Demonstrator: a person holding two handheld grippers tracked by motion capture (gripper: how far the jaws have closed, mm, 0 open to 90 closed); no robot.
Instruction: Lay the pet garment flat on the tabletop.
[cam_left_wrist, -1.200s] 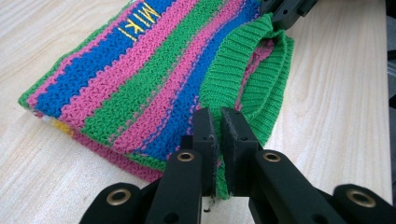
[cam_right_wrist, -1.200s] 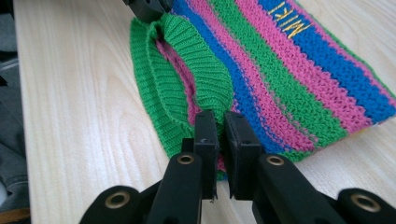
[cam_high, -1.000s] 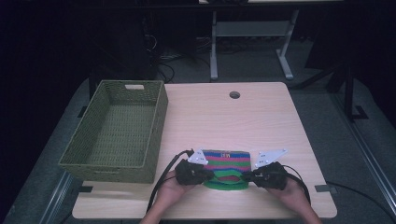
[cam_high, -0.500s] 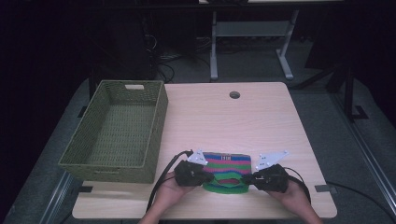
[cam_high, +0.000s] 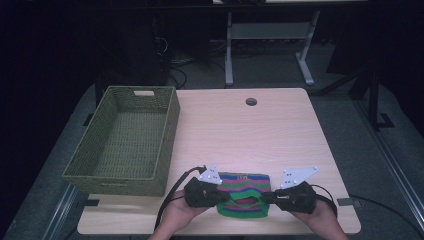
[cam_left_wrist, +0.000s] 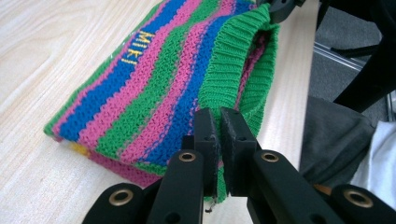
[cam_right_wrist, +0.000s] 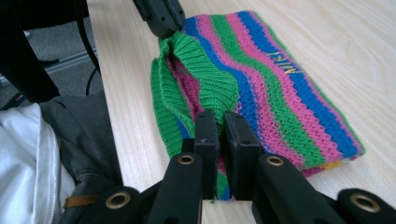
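Since the earlier frame both grippers had risen slightly off the table (cam_high: 280, 130), and the green cuff of the striped knit piece (cam_high: 243, 195) had lifted with them, so that its near edge now stood open in a loop instead of lying flat.

The left gripper (cam_left_wrist: 219, 122) had its jaws clamped on the green ribbed cuff (cam_left_wrist: 229, 79) at the knit piece's left end, with the fabric pinched between the pads. The right gripper (cam_right_wrist: 220, 125) had its jaws clamped on the same cuff at the knit piece's right end. Between the two grips the cuff gaped, showing the pink and green lining inside.

The rest of the knit piece, banded in green, pink and blue with yellow lettering (cam_left_wrist: 137, 46) on a blue stripe, lay on the table beyond the cuff; whether its far edge fully rested on the wood was hard to tell from above. A hand held each gripper just on either side of the knit piece. The green woven basket (cam_high: 127, 140) sat to the left of the knit piece and farther back, apart from it.
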